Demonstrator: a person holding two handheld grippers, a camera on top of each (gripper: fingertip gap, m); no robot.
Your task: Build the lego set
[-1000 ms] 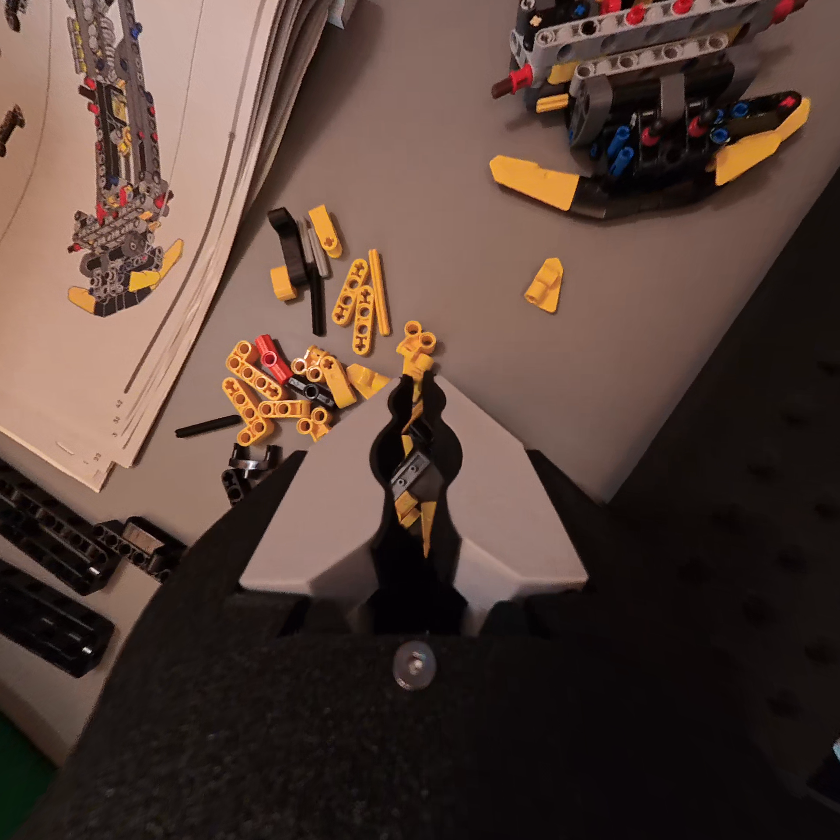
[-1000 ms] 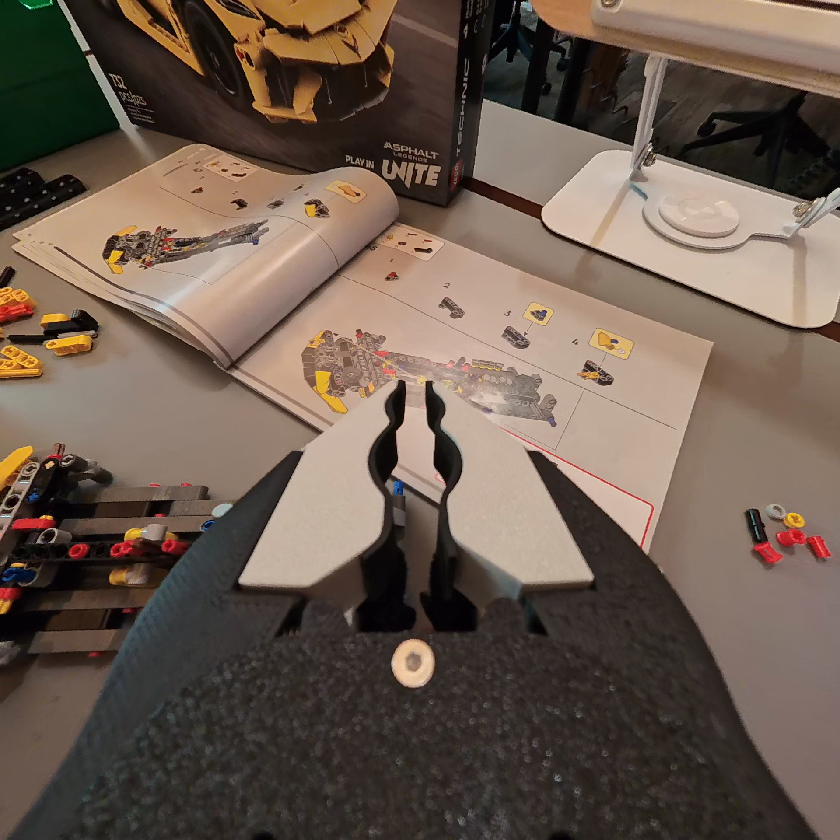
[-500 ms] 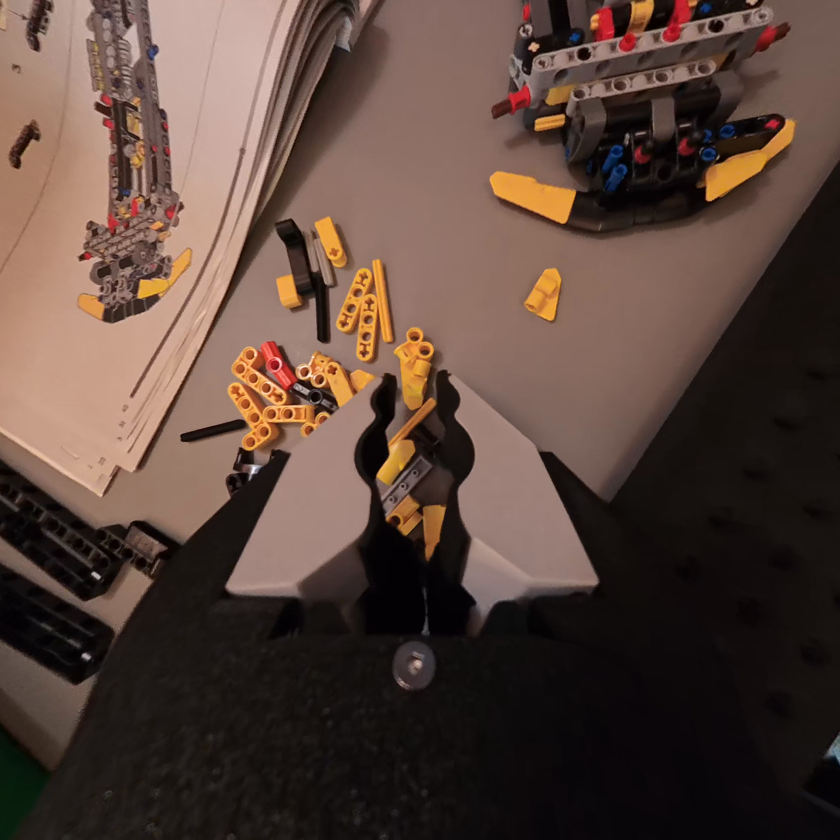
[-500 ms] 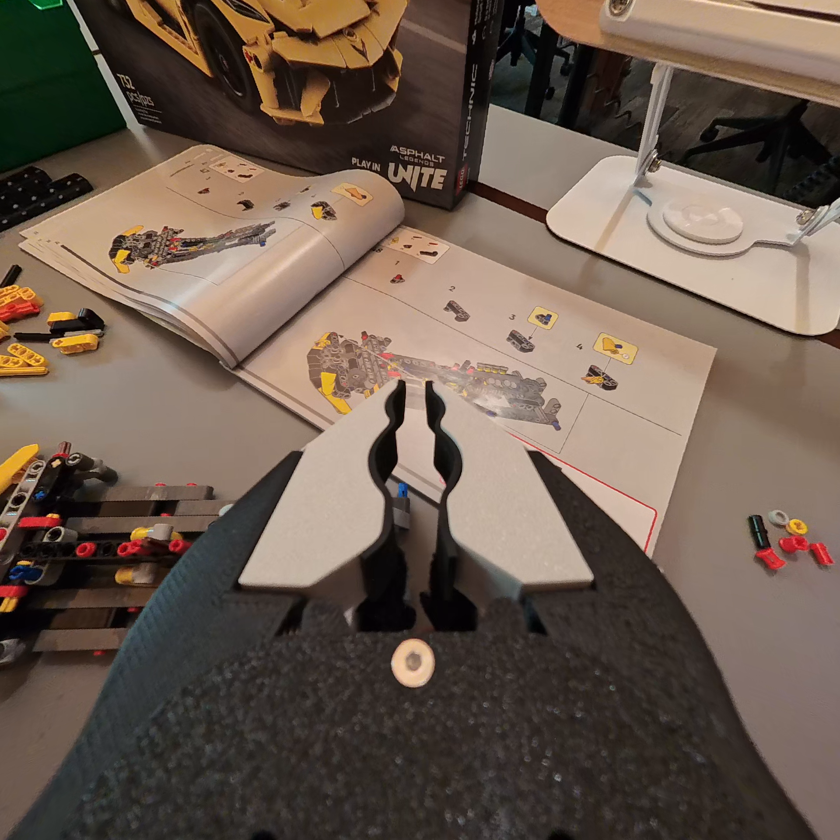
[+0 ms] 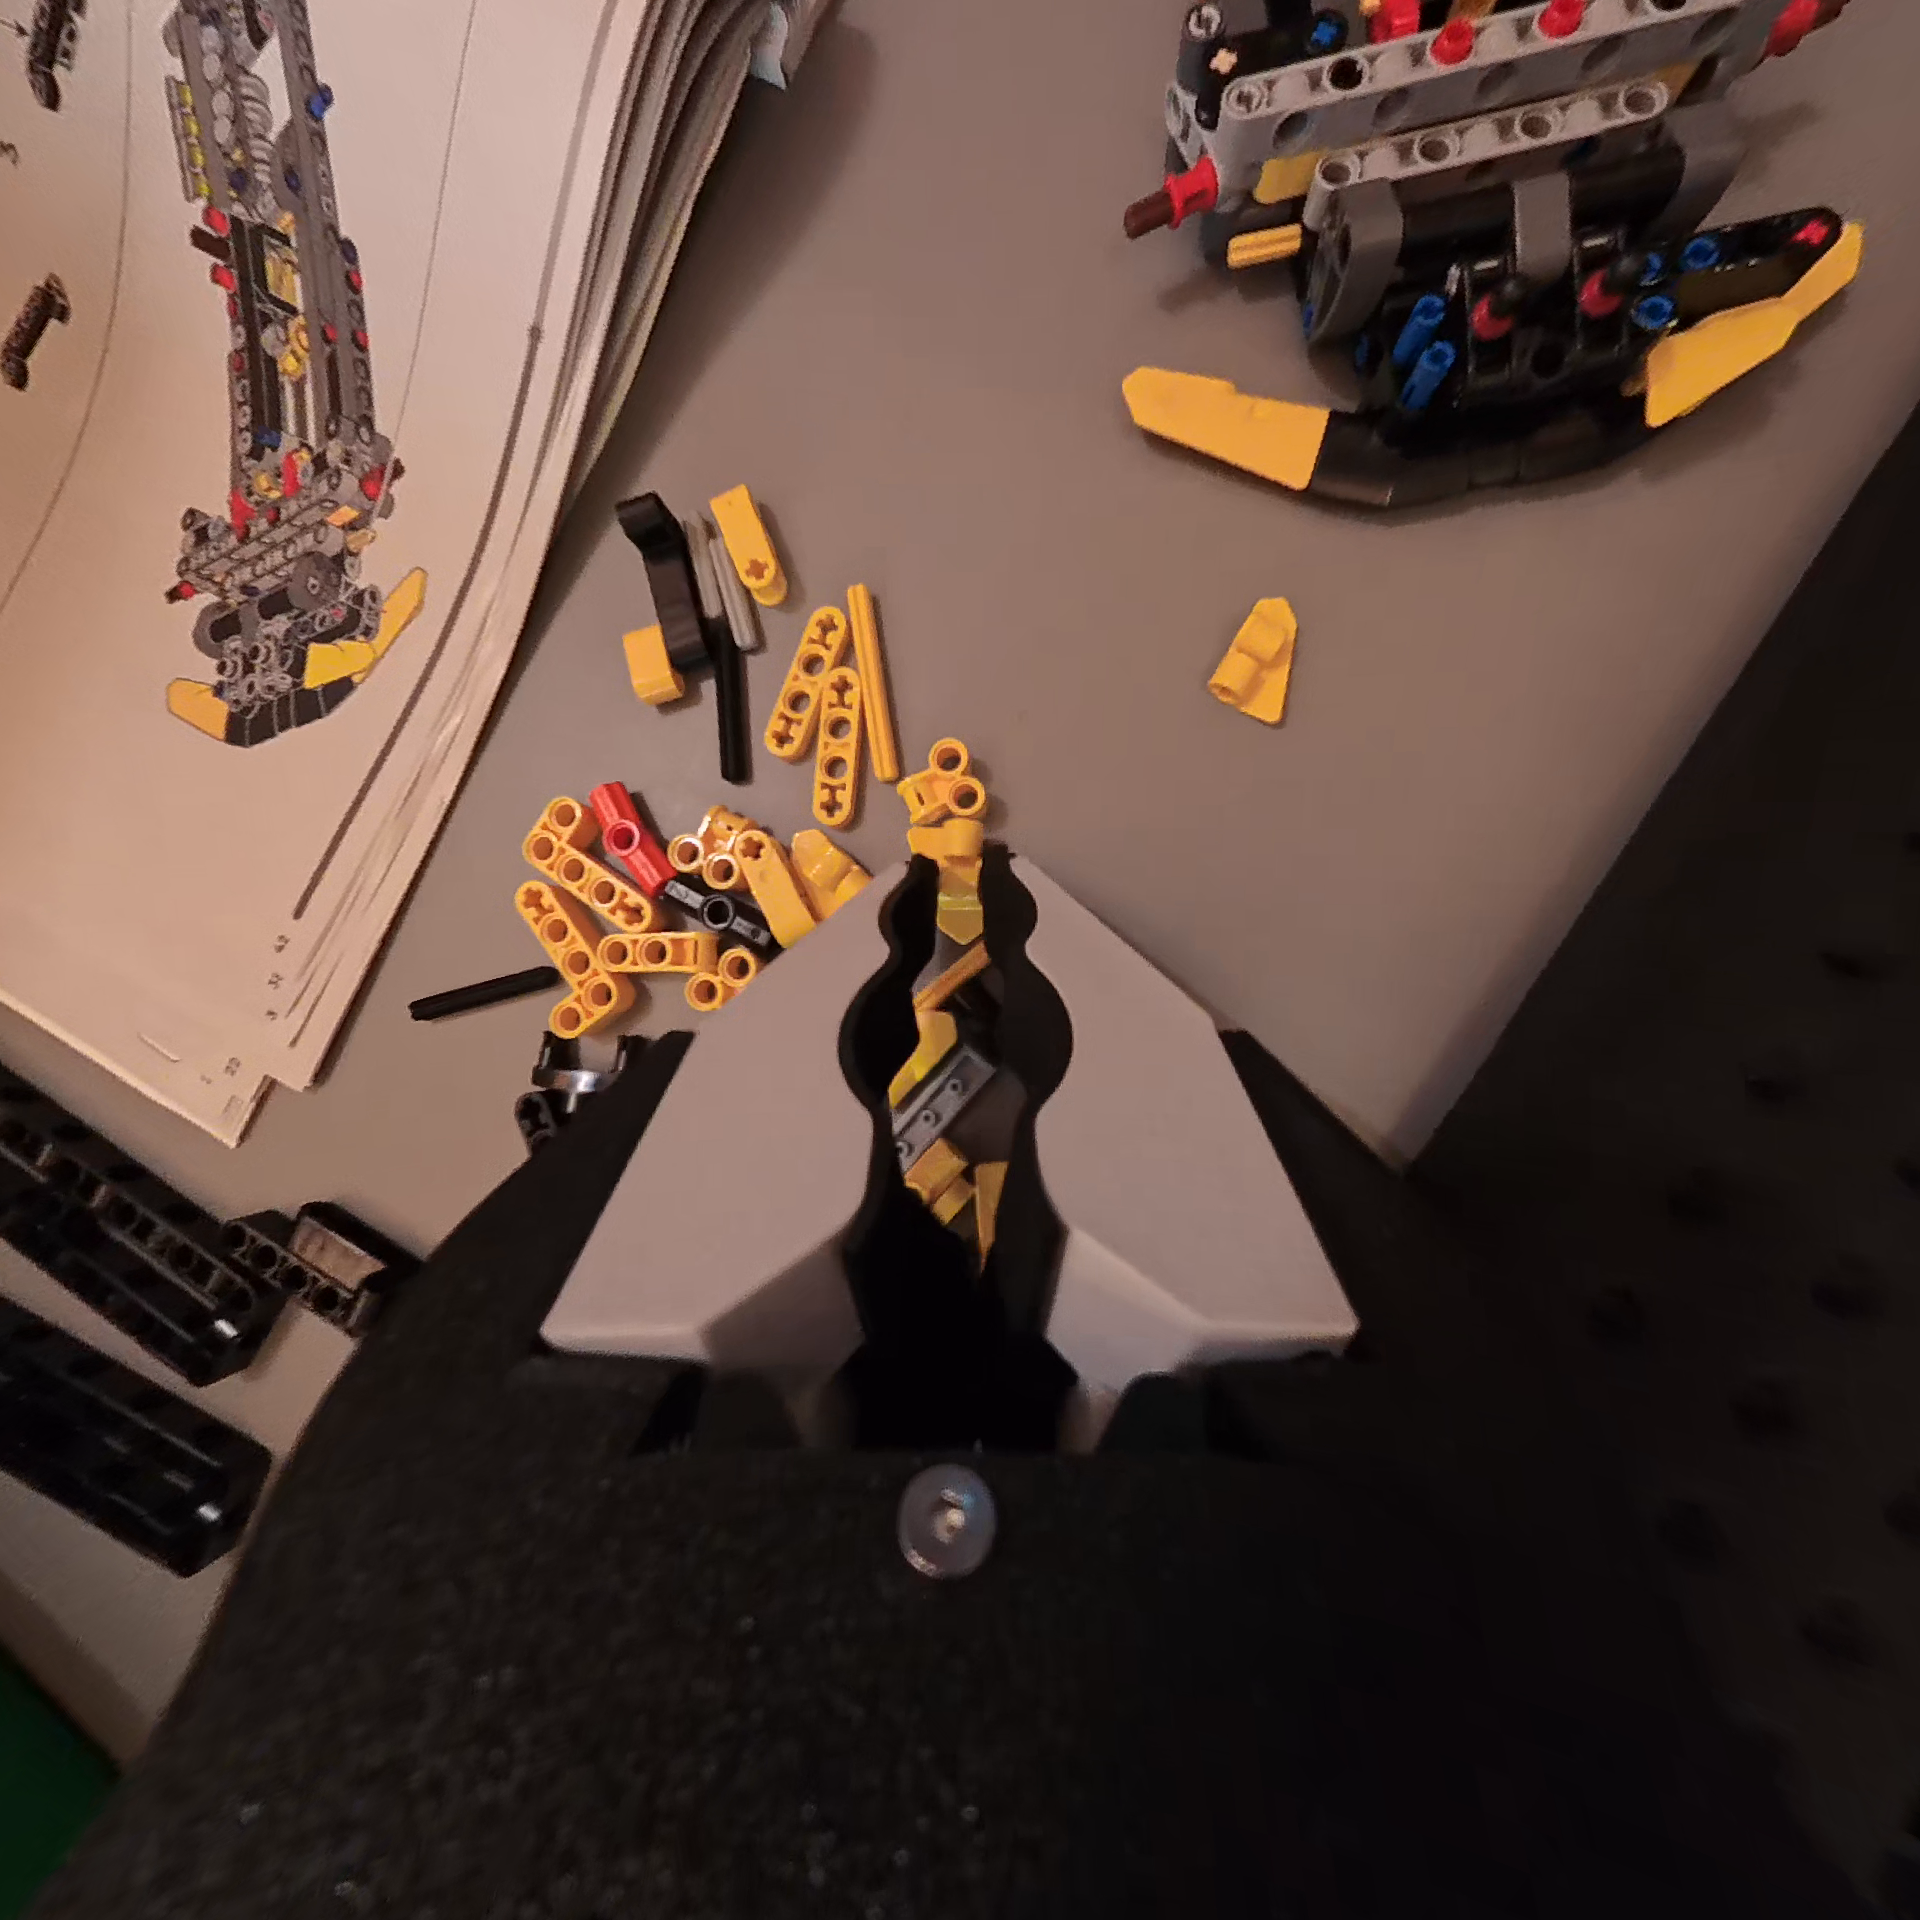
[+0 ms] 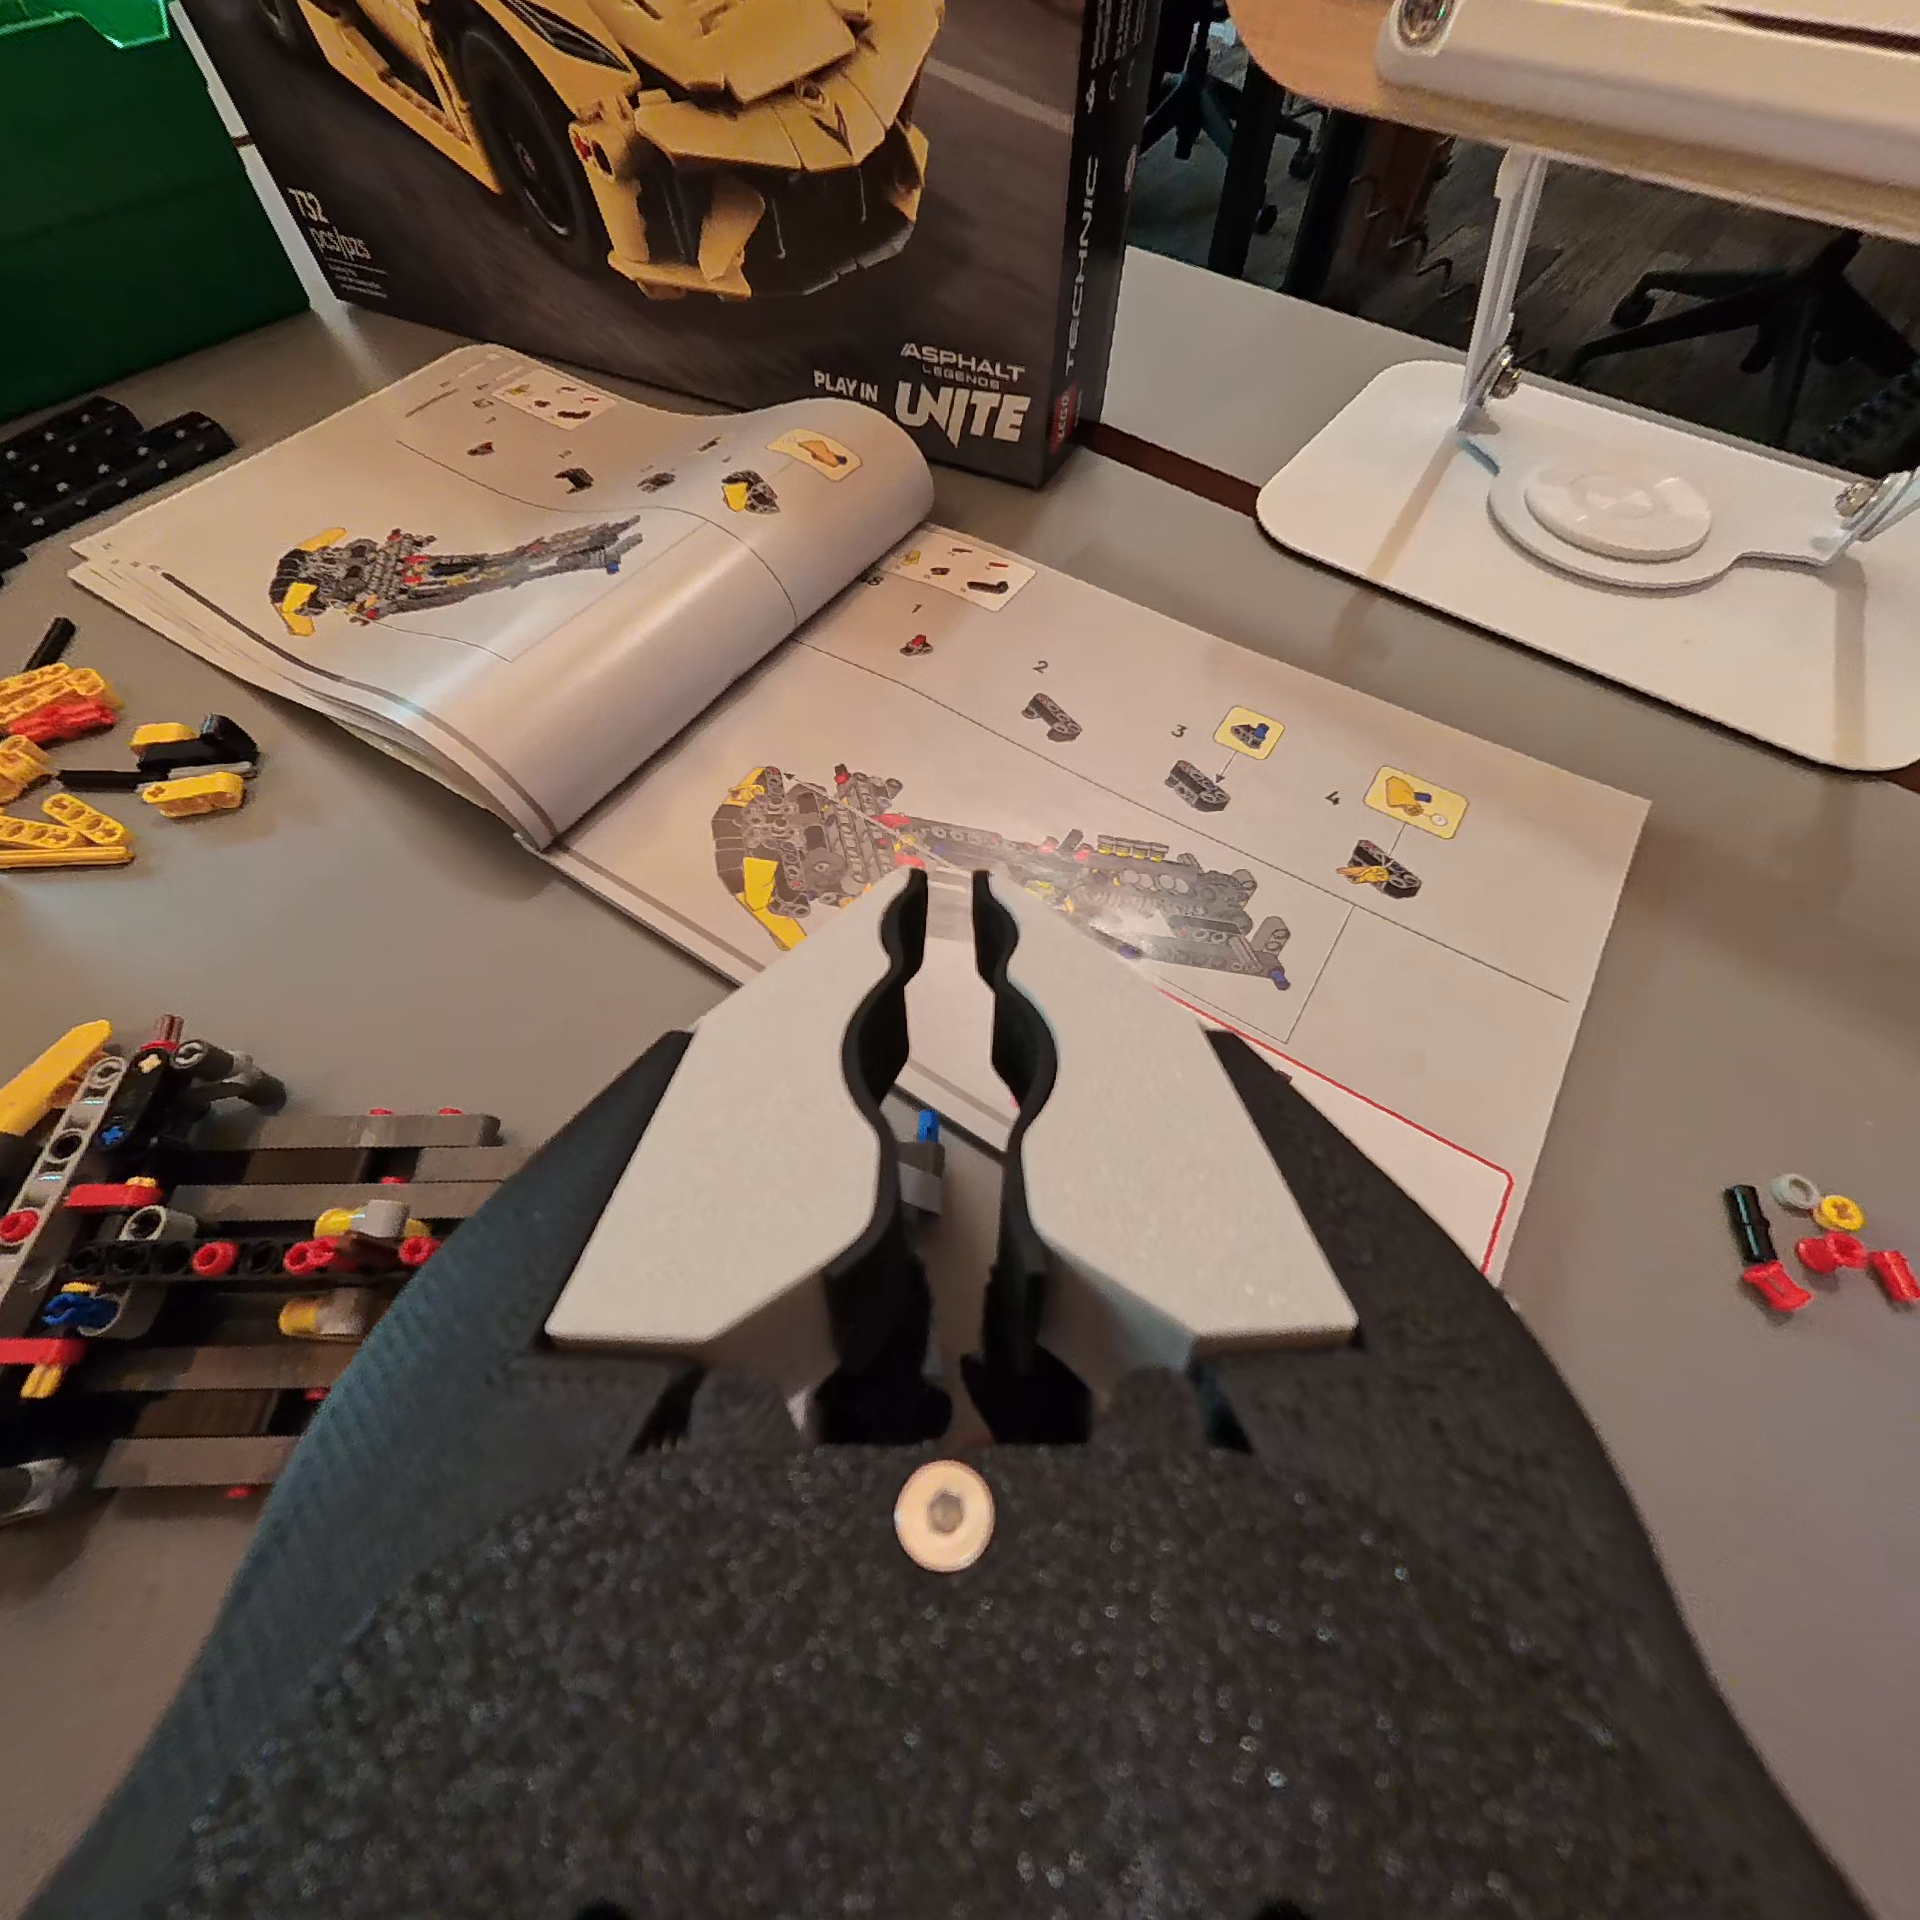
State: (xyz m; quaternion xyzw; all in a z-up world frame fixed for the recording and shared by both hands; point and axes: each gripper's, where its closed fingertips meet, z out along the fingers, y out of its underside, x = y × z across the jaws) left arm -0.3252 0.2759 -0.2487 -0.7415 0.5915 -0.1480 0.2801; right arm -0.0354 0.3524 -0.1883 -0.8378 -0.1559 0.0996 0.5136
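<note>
Closest to me, the left gripper [image 5: 958, 868] hangs over the grey tabletop [image 5: 1039, 416] with its two pale fingers pinched nearly together. A yellow angled connector piece [image 5: 951, 831] is caught between the tips. More yellow and dark grey parts lie below, seen through the gap between the fingers. At about 10 o'clock from the tips, just beside them, lies a heap of loose yellow, red and black beams and pins [image 5: 665, 883]. A lone yellow wedge-shaped piece [image 5: 1257, 665] lies apart at 2 o'clock. Long black holed beams [image 5: 125, 1247] sit at the table edge around 8 o'clock. Farther off, at 1 o'clock, stands the half-built black, grey and yellow car chassis [image 5: 1507, 270], studded with red and blue pins.

The right gripper [image 6: 948, 888] is held slightly parted, a narrow gap between its tips and nothing gripped. Down between its fingers a small grey piece with a blue pin [image 6: 923, 1169] shows on the table. The tips point at the open paper instruction booklet [image 6: 1195, 779], lying flat with its left pages curled. A little cluster of red, black, yellow and grey small parts [image 6: 1818, 1242] sits at 3 o'clock. At 1 o'clock rests a white flat stand base [image 6: 1558, 540]. At 12 o'clock, behind the booklet, stands the dark cardboard box picturing a yellow car [image 6: 675, 187].
</note>
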